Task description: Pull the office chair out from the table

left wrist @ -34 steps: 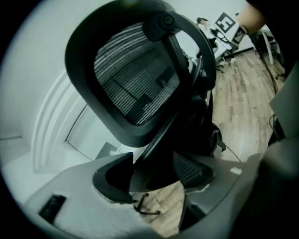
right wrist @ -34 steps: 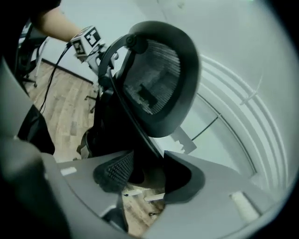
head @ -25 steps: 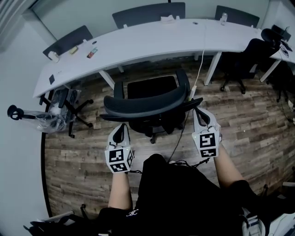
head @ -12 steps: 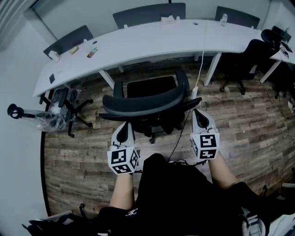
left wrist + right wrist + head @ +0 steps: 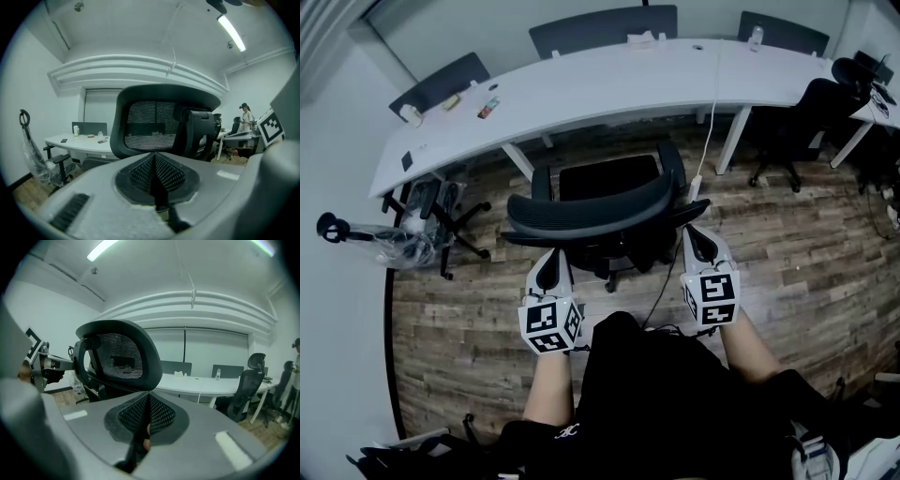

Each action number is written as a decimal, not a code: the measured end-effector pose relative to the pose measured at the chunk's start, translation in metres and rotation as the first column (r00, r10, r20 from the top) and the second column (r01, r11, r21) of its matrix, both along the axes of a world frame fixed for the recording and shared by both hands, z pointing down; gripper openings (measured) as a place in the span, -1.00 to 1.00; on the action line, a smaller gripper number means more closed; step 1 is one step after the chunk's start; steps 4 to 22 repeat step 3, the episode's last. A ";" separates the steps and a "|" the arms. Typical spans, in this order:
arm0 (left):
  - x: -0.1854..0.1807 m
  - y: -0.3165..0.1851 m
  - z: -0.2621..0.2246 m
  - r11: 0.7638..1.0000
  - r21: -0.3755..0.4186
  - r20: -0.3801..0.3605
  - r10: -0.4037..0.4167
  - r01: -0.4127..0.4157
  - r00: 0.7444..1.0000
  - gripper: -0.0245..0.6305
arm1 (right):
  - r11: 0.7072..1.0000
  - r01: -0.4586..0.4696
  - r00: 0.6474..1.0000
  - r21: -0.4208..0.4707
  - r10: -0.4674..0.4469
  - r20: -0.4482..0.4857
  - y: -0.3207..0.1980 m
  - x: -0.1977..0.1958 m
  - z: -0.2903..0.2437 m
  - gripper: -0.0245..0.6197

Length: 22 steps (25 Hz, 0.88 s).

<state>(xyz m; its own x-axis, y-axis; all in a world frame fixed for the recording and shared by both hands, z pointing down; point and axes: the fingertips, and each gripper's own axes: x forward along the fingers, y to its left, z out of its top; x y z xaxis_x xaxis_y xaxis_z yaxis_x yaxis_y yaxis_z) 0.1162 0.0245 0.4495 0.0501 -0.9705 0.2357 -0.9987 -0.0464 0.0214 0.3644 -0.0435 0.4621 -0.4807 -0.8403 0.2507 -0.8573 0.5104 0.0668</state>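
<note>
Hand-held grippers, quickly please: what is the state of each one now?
Left hand-held gripper: closed, holding nothing.
Right hand-held gripper: closed, holding nothing.

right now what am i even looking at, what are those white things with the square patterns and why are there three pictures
There is no robot here. A person holds a hand-held claw in each hand, and the square patterns are part of those tools. The wide picture comes from a camera on the person's head, looking steeply down. In it the left claw and the right claw point at the back of a black office chair, which stands in front of a curved white table. The other two pictures come from a camera riding on each claw, looking along its jaws. Both claws are shut and hold nothing; the chair's mesh back is just ahead of them. A few small things lie on the table, among them a bottle.
</note>
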 end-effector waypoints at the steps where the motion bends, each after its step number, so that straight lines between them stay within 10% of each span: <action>1: 0.000 -0.001 0.000 1.000 -0.004 0.000 -0.001 0.001 1.000 -0.89 | 1.000 0.001 1.000 -0.001 -0.001 0.001 0.000 -0.001 0.000 -0.90; 22: -0.001 -0.002 0.001 1.000 -0.011 -0.002 -0.002 0.002 1.000 -0.90 | 1.000 0.003 1.000 -0.003 -0.003 0.002 0.000 -0.002 0.001 -0.90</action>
